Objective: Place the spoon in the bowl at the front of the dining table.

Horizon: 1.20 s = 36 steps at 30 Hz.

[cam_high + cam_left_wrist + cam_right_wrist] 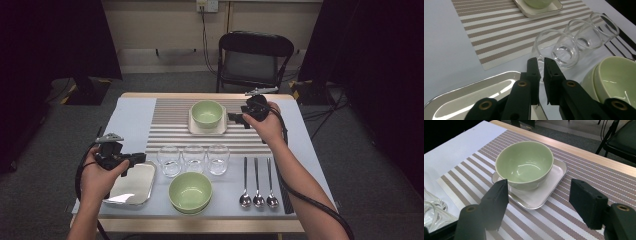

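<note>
Behind the table, high view alone shows a chair [255, 57].

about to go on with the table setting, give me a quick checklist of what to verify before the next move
1. Right tongs open, facing the far bowl: ok.
2. Far bowl upright on its small tray: ok.
3. Left tongs holding nothing, jaws nearly together: ok.
4. Left tongs over the metal tray, apart from the glasses: ok.
5. Three spoons lying parallel: ok.
6. Near bowl single or stacked: cannot tell.
</note>
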{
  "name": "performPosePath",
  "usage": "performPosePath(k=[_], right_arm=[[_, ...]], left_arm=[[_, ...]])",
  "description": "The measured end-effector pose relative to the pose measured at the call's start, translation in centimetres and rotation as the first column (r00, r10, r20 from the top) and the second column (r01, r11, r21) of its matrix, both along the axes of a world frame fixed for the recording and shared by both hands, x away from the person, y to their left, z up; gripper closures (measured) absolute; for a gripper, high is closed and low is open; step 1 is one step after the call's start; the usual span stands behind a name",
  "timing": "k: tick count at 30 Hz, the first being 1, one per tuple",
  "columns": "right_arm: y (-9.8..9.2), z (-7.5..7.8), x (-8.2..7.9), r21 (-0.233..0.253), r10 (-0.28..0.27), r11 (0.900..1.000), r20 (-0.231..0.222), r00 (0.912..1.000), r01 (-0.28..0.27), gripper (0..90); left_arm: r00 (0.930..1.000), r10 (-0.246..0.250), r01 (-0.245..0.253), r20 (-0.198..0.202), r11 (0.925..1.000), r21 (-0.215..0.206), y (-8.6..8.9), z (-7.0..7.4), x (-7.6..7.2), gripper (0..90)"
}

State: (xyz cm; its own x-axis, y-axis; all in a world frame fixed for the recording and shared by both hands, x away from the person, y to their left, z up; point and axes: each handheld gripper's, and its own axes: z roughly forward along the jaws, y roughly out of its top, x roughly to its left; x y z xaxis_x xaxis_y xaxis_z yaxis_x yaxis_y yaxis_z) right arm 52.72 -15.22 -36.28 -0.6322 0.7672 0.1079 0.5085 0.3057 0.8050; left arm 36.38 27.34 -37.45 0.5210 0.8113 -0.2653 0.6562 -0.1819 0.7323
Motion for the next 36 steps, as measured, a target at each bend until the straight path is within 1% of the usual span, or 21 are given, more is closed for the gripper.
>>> performPosePath(k=[3,5,6,9,10,11,14,16,21,25,28,31,32,36], right_arm=[[-0.1,0.1,-0.3,-0.003,-0.004,1.000,-0.004,1.0000,0.004,31.5],[-0.3,0.2,-0.4,-0.003,-0.001,1.000,0.002,1.0000,0.001,31.5],[-0.4,0.3,-0.5,0.000,-0.003,1.000,0.003,1.0000,0.003,31.5],[-0.7,0.4,-0.7,0.002,-0.002,1.000,0.008,1.0000,0.002,31.5],[-0.8,0.4,-0.8,0.001,-0.001,1.000,0.008,1.0000,0.001,31.5],[-0.9,0.4,-0.8,0.001,-0.001,1.000,0.009,1.0000,0.001,31.5],[-1.2,0.4,-1.0,-0.001,0.001,1.000,0.010,0.9999,-0.001,31.5],[-1.3,0.5,-1.2,-0.006,0.005,1.000,0.008,1.0000,-0.005,31.4],[-1.8,0.4,-1.4,-0.018,0.005,1.000,0.011,0.9999,-0.005,31.2],[-2.3,0.4,-1.5,-0.010,-0.001,1.000,0.009,1.0000,0.001,31.3],[-2.5,0.3,-1.5,-0.008,-0.002,1.000,0.008,1.0000,0.002,31.2],[-2.6,0.4,-1.7,0.000,-0.001,1.000,0.007,1.0000,0.001,31.1],[-2.7,0.4,-1.8,-0.001,-0.001,1.000,0.009,1.0000,0.001,31.1],[-3.1,0.5,-2.1,-0.002,-0.006,1.000,0.011,0.9999,0.006,31.1]], left_arm=[[1.0000,0.001,-0.001,0.010,1.0000,-0.007,-0.3,0.6,-0.1,86.3],[0.9999,-0.010,0.010,0.012,0.9997,-0.021,-0.6,1.1,-0.2,86.9],[0.9997,-0.015,0.015,0.018,0.9997,-0.018,-0.7,1.2,-0.2,87.6],[0.9996,-0.023,0.024,0.014,0.9994,-0.025,-1.2,1.6,-0.2,89.0],[0.9996,-0.023,0.023,0.015,0.9995,-0.020,-1.3,1.7,-0.2,89.5],[0.9997,-0.024,0.024,0.010,0.9994,-0.026,-1.5,1.8,-0.3,90.0],[0.9994,-0.031,0.031,0.012,0.9994,-0.018,-2.0,2.1,-0.3,90.0],[0.9991,-0.035,0.036,0.024,0.9990,-0.026,-2.3,2.3,-0.4,90.0],[0.9989,-0.041,0.042,0.022,0.9985,-0.035,-3.1,3.0,-0.4,90.0],[0.9979,-0.060,0.061,0.026,0.9969,-0.050,-3.9,3.6,-0.5,90.0],[0.9972,-0.071,0.072,0.024,0.9960,-0.053,-4.6,3.7,-0.5,90.0],[0.9965,-0.081,0.081,0.020,0.9958,-0.042,-5.1,3.6,-0.3,90.0],[0.9967,-0.079,0.080,0.017,0.9956,-0.048,-5.3,3.7,-0.3,90.0],[0.9958,-0.087,0.088,0.027,0.9949,-0.049,-6.0,4.0,-0.3,90.0]])
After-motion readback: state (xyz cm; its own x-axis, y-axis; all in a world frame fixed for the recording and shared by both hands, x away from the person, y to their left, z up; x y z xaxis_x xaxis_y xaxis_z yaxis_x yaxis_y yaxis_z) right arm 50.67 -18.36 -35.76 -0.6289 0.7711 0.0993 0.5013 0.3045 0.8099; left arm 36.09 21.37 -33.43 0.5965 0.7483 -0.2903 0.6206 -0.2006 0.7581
